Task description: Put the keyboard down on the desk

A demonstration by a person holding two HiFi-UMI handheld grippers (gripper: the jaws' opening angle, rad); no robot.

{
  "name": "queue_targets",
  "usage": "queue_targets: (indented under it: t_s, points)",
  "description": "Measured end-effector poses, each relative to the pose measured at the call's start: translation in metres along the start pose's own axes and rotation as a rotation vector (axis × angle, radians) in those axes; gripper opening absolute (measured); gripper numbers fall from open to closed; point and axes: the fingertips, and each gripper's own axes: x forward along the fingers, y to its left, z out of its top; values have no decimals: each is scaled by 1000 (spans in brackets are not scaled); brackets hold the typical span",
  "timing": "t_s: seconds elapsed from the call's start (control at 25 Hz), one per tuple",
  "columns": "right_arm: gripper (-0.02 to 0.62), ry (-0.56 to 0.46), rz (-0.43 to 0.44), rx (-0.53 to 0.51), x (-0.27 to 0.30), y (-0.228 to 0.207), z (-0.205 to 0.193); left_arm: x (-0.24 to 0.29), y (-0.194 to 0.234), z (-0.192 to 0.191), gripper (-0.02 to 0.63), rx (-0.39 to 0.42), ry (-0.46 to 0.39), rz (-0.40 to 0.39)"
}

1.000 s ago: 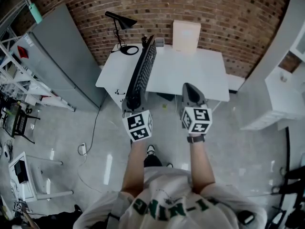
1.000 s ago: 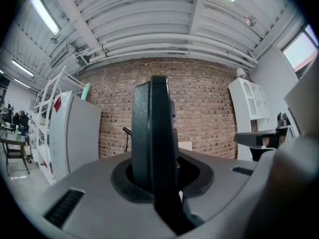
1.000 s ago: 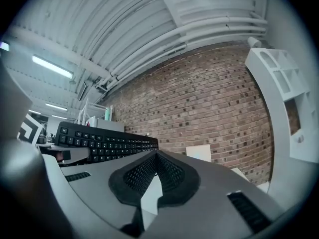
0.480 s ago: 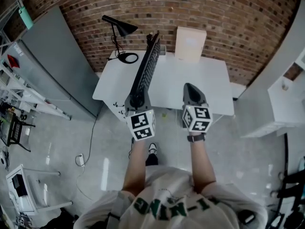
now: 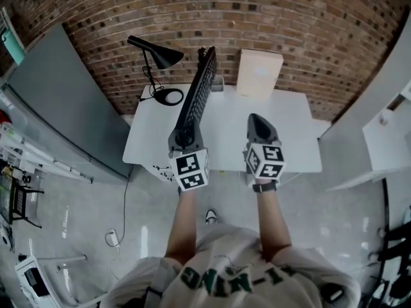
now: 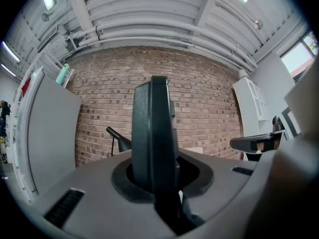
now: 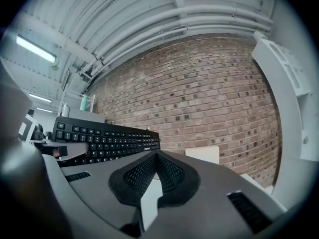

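Presently the left gripper (image 5: pixel 185 135) clamps the keyboard (image 5: pixel 198 95) edge-up over the desk (image 5: pixel 289 120), the right gripper (image 5: pixel 254 118) is closed and empty, and the next move is probably to lay it flat.

Matt black plastic keyboard (image 5: pixel 196 98); smooth white desk (image 5: pixel 282 140); rough red brick wall (image 5: pixel 289 18); glossy grey floor (image 5: pixel 96 197) with light reflections; matt black lamp (image 5: pixel 164 56).

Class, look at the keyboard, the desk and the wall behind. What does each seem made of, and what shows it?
Keyboard: probably matte black plastic, moulded keys.
Desk: smooth white top, perhaps laminate or painted board.
Wall: rough red-brown brick, pale mortar joints showing.
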Motion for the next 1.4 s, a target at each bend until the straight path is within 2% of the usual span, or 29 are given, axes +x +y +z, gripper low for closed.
queue_targets:
  t_s: [0.28, 0.48, 0.64, 0.8, 1.08, 1.4]
  points:
    - [2, 43, -29, -1, 47, 0, -17, 54, 22, -17, 78, -29, 33, -48]
    - [2, 54, -35, 6, 74, -13, -17, 85, 24, -28, 78, -11, 77, -73]
    - [2, 44, -8, 9, 95, -18, -17, 102, 26, -33, 78, -22, 56, -79]
    - [2, 45, 8, 15, 111, -28, -14, 113, 31, -35, 78, -56, 89, -85]
    - [2, 41, 31, 16, 133, -46, -9, 129, 35, -32, 78, -109, 81, -77]
    - [2, 54, 46, 18, 146, -58, -15, 140, 34, -44, 78, -161, 123, -163]
